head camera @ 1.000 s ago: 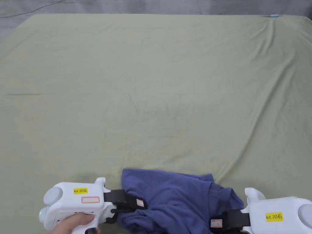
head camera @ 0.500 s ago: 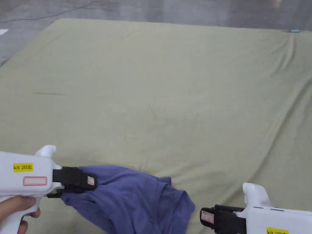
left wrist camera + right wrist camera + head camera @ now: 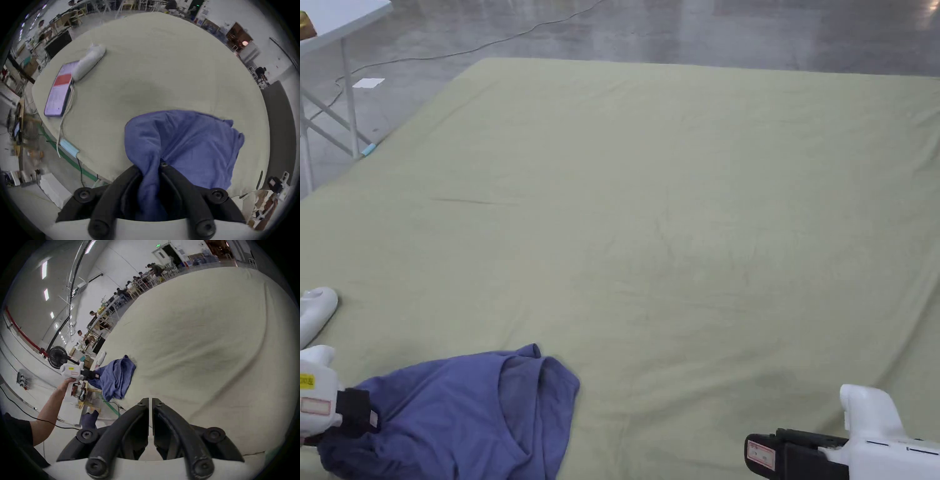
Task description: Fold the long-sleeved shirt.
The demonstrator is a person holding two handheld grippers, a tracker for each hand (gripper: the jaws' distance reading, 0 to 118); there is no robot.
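A crumpled blue long-sleeved shirt [image 3: 469, 419] lies bunched at the near left of the green-covered table [image 3: 675, 206]. My left gripper [image 3: 359, 417] is shut on a fold of the shirt [image 3: 186, 142] at its left end, and the cloth runs between the two jaws in the left gripper view [image 3: 150, 168]. My right gripper [image 3: 759, 455] hovers at the near right, apart from the shirt, its jaws closed on nothing [image 3: 150, 400]. From the right gripper view the shirt [image 3: 116, 378] hangs from the left gripper [image 3: 95, 375], which a hand holds.
A white handle-shaped device [image 3: 315, 309] lies at the left edge; beside it a phone [image 3: 59, 92] with a cable [image 3: 65, 116]. A white table leg [image 3: 347, 81] stands on the floor far left. Most of the green cover is bare.
The left gripper has dragged the shirt leftward along the near edge. The right gripper has let go of the shirt and now stands apart from it. The head camera has swung left.
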